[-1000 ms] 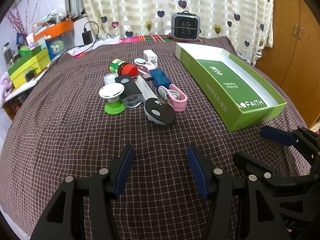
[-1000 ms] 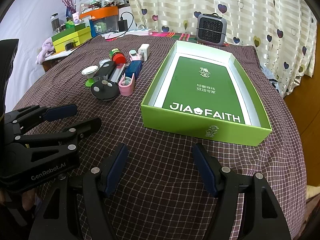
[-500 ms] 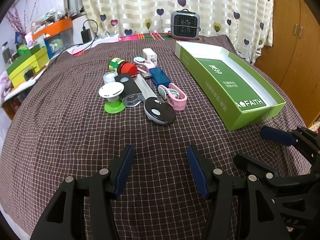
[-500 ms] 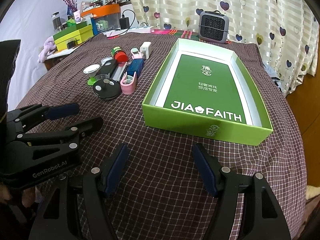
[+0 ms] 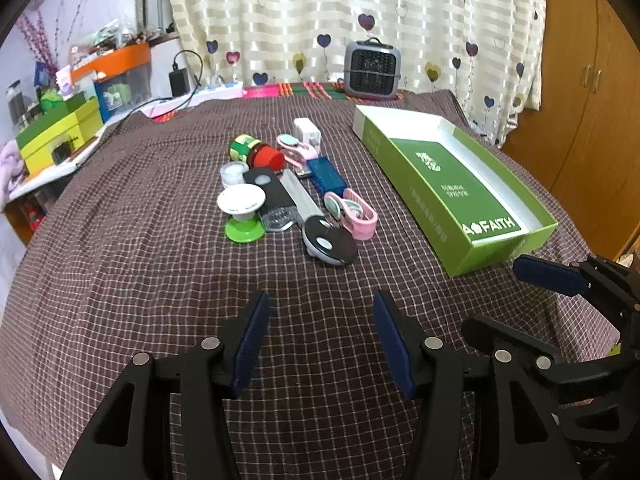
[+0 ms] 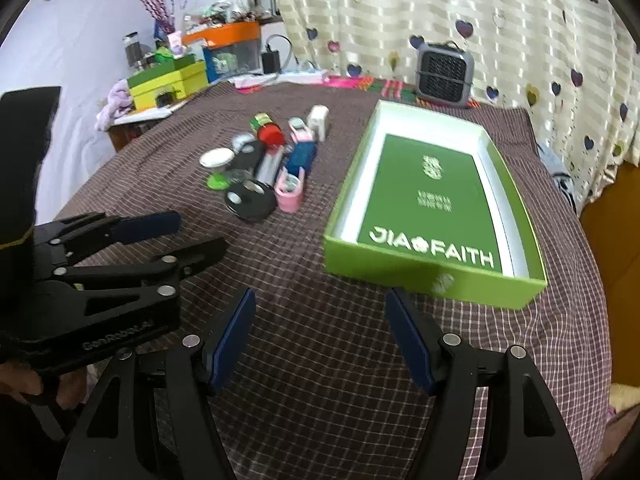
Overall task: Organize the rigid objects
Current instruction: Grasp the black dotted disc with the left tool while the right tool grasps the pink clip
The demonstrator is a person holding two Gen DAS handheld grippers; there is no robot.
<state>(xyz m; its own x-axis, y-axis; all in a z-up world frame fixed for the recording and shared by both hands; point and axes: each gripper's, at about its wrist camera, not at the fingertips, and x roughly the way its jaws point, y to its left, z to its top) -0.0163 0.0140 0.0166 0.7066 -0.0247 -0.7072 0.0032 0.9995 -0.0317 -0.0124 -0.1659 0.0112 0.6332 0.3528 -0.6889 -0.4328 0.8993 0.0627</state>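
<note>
While lying clustered on the checked tablecloth left of the green box, staying well ahead of left gripper, closing around nothing; right gripper spreading wide.

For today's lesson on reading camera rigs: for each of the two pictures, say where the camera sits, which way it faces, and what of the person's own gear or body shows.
Left wrist: on the left gripper, facing forward and down at the small-item pile; jaws closing, empty; right gripper at right.
Right wrist: on the right gripper, facing the green box; left gripper at left.
Shared: pile, box, grey heater.
</note>
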